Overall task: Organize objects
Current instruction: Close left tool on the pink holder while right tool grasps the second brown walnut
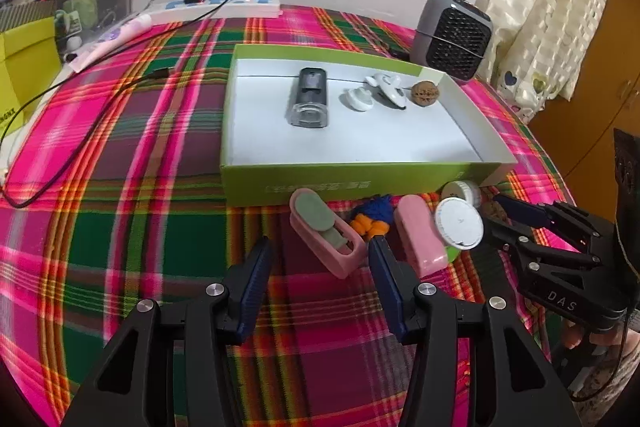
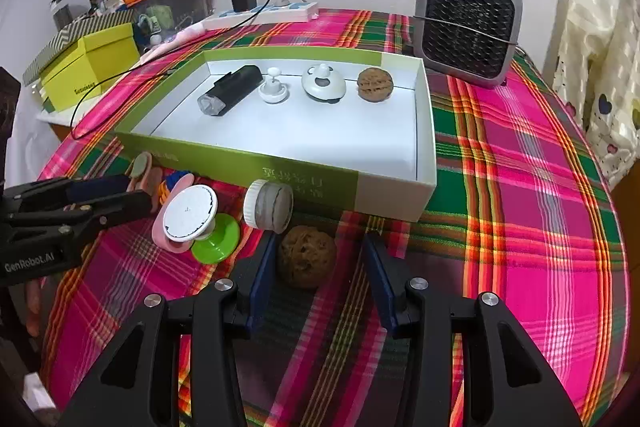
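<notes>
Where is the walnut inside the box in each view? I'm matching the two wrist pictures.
Left wrist: the walnut lies upper right of centre, rightmost in the row of things in the box.
Right wrist: the walnut sits above centre, again rightmost in the row, near the box's far right corner.
Shared landmark: the grey fan behind the box's right end.
</notes>
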Tool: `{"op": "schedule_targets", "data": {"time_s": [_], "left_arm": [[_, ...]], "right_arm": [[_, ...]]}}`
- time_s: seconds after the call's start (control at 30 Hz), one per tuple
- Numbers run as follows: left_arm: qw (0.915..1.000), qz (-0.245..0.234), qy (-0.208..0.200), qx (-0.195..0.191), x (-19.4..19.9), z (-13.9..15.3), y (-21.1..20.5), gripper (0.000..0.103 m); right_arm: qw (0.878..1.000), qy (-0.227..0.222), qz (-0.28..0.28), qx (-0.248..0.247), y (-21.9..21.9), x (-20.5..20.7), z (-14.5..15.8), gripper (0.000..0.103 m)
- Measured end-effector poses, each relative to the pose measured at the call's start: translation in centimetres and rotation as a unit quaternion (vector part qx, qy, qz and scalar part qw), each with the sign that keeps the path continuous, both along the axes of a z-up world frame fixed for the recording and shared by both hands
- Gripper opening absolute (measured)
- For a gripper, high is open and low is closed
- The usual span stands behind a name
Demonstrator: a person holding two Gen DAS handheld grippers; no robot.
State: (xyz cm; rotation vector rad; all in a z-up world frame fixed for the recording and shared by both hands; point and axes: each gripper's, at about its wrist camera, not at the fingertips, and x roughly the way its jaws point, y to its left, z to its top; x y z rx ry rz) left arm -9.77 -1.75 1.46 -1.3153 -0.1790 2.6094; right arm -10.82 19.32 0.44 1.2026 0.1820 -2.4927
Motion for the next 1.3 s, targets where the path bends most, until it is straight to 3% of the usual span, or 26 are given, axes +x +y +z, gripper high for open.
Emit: {"op": "schedule_targets", "data": {"time_s": [0.3,0.47,0.73,1.1,1.3], "left_arm": [[0.9997,0.014,0.001,-0.022,0.4,0.2,-1.4,0.049],[0.9994,0.026,0.002,-0.022,0.6,0.4,-2.2,0.049],[0.9993,0.036,0.008,-0.009,0.6,0.9,-2.2,0.049],[0.9987,0.047,0.005,-0.021,-0.8,-0.1,-1.7,0.048],[0.9983,0.050,0.012,-0.027,-1.0,-0.3,-1.6,0.031]], "right_arm": [[1.000,0.004,0.007,-0.001,-0.2,0.2,0.1,0.045],[1.000,0.006,0.011,-0.004,-0.2,0.4,0.1,0.031],[1.000,0.009,0.003,-0.005,0.0,0.5,0.2,0.031],[1.000,0.007,0.004,-0.004,-0.2,0.5,0.1,0.031],[1.000,0.008,0.001,-0.008,-0.1,0.6,0.1,0.031]]}}
